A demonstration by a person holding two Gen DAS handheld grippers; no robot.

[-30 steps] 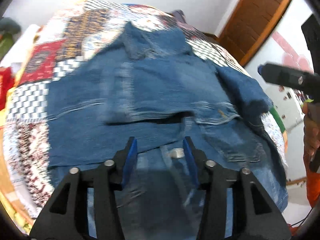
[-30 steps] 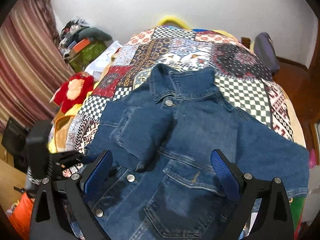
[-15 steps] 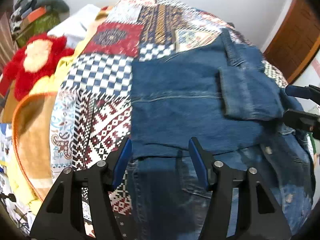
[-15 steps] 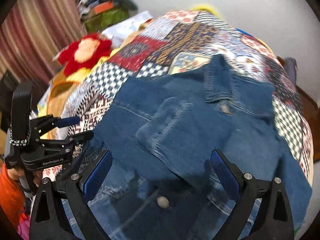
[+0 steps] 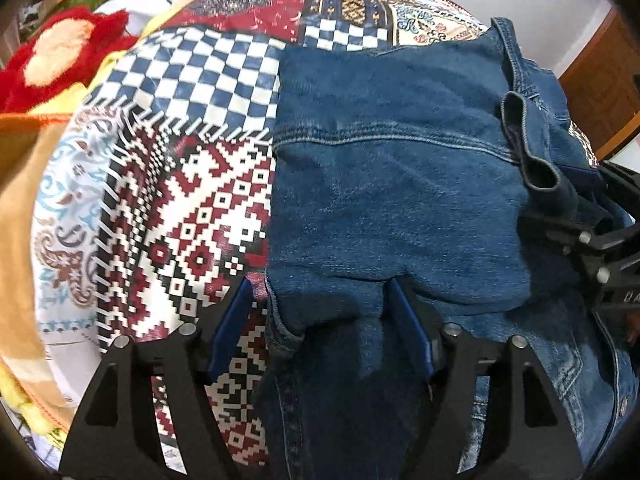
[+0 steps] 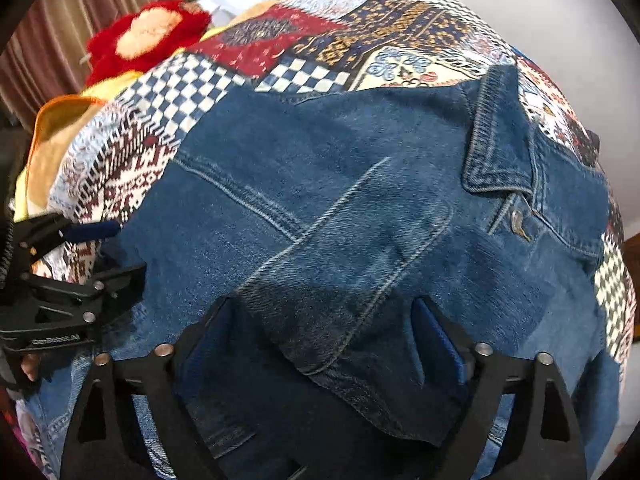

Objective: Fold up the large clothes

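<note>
We are lowering both tools onto the jacket [image 6: 360,208]: left tool [image 5: 320,316] widening, right tool [image 6: 320,328] narrowing, neither pressing denim yet.

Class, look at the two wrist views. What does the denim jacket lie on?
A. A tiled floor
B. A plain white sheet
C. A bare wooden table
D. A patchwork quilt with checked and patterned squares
D: the denim jacket is spread over a patchwork quilt with blue-and-white checks and red patterned squares showing beside it.

left tongs [image 5: 316,316] opening, right tongs [image 6: 320,336] closing, both lower over jacket [image 6: 360,200]
</note>
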